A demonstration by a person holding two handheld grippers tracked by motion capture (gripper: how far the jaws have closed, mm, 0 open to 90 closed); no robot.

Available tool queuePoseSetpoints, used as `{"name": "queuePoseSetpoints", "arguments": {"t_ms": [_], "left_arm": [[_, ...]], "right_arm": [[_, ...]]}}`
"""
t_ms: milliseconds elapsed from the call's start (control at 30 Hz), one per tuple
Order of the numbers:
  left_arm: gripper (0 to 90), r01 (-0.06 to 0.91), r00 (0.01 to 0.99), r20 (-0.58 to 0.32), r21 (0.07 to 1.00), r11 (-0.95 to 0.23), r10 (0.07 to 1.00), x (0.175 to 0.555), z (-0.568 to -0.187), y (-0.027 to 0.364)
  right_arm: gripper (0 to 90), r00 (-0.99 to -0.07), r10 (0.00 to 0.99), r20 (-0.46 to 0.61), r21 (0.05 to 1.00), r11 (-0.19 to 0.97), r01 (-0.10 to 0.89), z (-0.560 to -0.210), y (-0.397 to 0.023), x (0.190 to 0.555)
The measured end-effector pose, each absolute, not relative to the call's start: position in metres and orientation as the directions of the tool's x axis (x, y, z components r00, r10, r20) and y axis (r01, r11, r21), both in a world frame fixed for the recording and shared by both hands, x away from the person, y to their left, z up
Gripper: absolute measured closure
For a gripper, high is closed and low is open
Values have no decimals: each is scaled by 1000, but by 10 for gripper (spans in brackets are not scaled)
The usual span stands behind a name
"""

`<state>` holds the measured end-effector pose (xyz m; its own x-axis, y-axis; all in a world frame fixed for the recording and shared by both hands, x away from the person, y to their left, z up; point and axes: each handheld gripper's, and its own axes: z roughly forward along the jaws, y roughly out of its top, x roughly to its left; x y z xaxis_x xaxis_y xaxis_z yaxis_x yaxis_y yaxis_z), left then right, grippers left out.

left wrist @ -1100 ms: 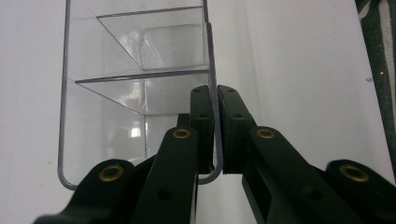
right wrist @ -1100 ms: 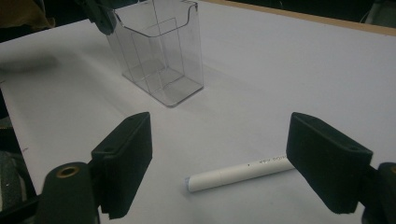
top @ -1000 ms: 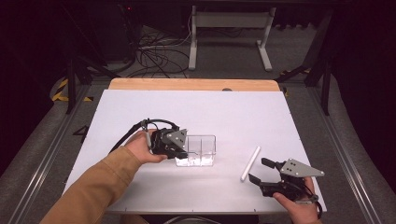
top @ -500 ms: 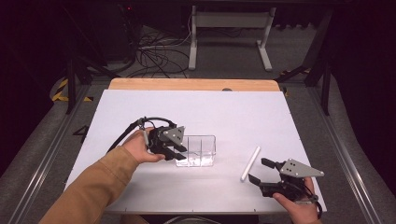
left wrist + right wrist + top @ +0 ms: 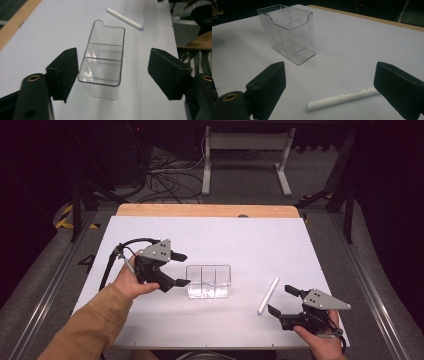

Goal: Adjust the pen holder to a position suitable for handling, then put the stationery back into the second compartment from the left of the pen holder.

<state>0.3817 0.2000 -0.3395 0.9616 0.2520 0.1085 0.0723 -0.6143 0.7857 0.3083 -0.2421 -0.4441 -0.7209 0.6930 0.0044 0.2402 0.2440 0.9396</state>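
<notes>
A clear plastic box (image 5: pixel 209 281) with inner dividers stands upright at the middle of the white table. My left gripper (image 5: pixel 184 269) hovers just left of it. Its jaws have just been opening and stand wide, touching nothing. In the left gripper view the box (image 5: pixel 105 62) sits below and ahead of my left gripper (image 5: pixel 113 72), with the white pen (image 5: pixel 124 18) beyond it. The pen (image 5: pixel 268 295) lies right of the box. My right gripper (image 5: pixel 279 299) rests beside its near end; its jaws have just opened a little wider. In the right gripper view the pen (image 5: pixel 342 98) lies untouched between my right gripper's (image 5: pixel 332 85) jaws.
The white table top (image 5: pixel 210 235) ends in a wooden strip (image 5: pixel 205 210) at the far side. Beyond it, on the dark floor, are a metal stand (image 5: pixel 245 150) and loose cables (image 5: pixel 165 180). A sleeved forearm (image 5: pixel 85 330) comes in at the lower left.
My left gripper, shut at the box's left end a second ago, has opened and drawn back to the left and up. The box stayed put. The right hand has kept its place.
</notes>
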Motion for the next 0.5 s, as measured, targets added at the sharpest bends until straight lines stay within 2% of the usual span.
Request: {"name": "queuePoseSetpoints", "arguments": {"t_ms": [100,500], "left_arm": [[161,90,950,106,808,-582,294,378,-339,205],[79,127,909,101,857,-500,403,363,-341,217]], "right_arm": [[108,-715,699,5,941,239,241,-442,-241,309],[80,-699,716,-2,947,226,229,-438,-242,309]]}}
